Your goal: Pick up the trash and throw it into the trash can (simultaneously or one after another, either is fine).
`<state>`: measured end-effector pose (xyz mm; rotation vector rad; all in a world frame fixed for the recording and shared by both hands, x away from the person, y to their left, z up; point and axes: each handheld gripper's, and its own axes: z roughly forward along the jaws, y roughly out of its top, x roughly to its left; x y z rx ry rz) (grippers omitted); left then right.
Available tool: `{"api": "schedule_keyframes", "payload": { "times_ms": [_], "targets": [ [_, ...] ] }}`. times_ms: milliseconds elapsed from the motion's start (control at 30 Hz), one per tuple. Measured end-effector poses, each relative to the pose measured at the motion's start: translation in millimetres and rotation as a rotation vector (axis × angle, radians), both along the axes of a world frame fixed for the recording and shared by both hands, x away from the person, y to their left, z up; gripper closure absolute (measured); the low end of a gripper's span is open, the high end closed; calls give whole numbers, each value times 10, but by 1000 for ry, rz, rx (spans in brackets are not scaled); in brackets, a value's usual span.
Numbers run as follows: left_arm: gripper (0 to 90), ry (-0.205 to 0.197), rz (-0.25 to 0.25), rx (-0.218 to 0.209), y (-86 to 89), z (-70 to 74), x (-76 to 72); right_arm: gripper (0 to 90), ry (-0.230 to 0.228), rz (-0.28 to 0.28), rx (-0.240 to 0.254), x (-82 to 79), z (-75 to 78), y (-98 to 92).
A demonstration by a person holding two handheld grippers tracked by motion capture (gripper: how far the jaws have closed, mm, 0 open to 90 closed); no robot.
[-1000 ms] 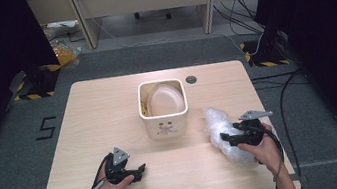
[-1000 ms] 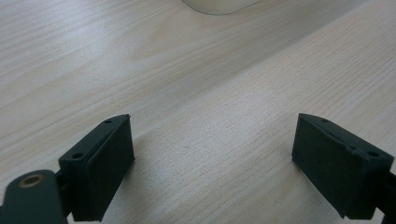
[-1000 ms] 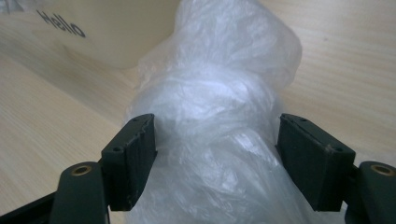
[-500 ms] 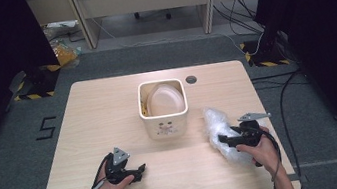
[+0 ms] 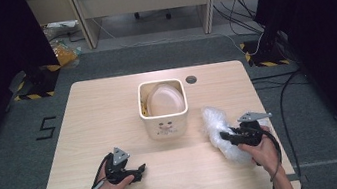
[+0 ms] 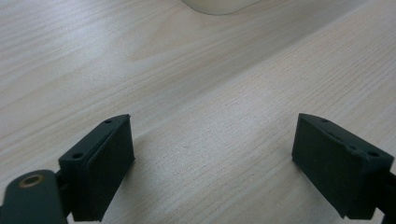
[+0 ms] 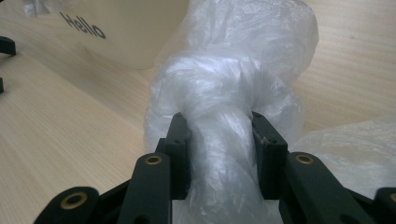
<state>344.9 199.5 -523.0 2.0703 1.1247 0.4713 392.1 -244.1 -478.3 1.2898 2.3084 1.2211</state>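
Clear, whitish crinkled plastic bag [image 7: 224, 84], knotted, sits between the black jaws of the right gripper [image 7: 223, 140]. Beyond it to the left stands a cream bin [image 5: 163, 106] with dark "Hello" lettering, a pale pinkish-white liner inside. Left gripper [image 6: 212, 154] black, over the light wood-grain table [image 5: 108, 108]; grey floor beyond it

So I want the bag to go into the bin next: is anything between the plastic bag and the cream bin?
Nothing visible: bare table separates the plastic bag, pinched at its knot by the right gripper, from the cream bin. A pale lining already sits inside the bin.
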Motion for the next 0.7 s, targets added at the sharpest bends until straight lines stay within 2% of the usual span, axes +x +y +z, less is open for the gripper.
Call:
{"api": "schedule_keyframes", "payload": {
  "times_ms": [267,700],
  "targets": [
    [120,0,0,0,0,0,0,657,-71,-2,23,-72,211,-36],
    [120,0,0,0,0,0,0,649,-120,-4,40,-135,376,-54]
  ]
}}
